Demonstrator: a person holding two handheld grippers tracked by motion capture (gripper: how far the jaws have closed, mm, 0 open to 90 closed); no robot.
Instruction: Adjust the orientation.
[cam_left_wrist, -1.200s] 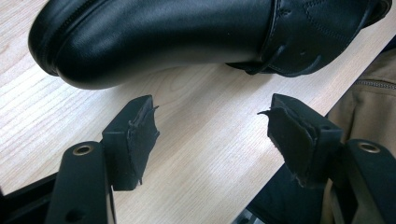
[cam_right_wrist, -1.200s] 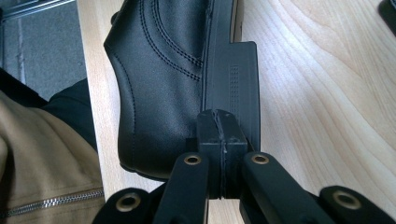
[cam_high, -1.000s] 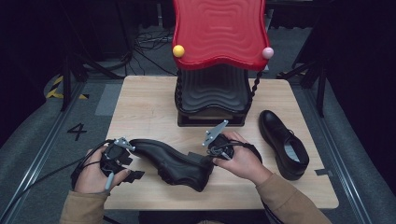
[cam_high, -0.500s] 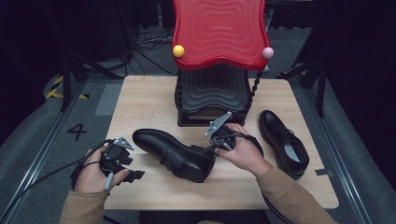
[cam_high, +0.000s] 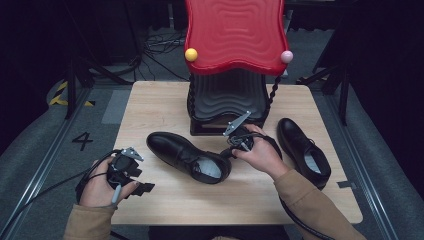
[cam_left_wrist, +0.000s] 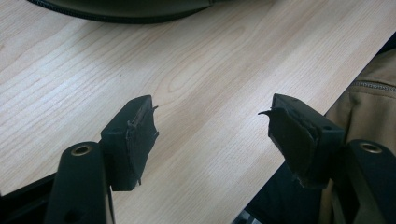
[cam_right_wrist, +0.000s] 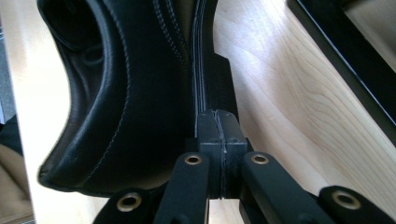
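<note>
One readable mark: white numeral "4" (cam_high: 82, 141) on the grey floor, left of the surface. No brand, label or text legible on anything else.

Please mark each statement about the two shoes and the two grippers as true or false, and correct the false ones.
1. The left gripper has its jaws open over bare table. True.
2. The right gripper is open and away from any shoe. False: its jaws are shut, pads together, at the heel of the middle shoe.
3. Both shoes lie on the table. True: the second shoe lies near the right edge.
4. The left gripper holds the middle shoe. False: it holds nothing; the shoe is apart from it.
5. The red stand is at the near edge of the table. False: it stands at the far side, behind the shoes.
</note>
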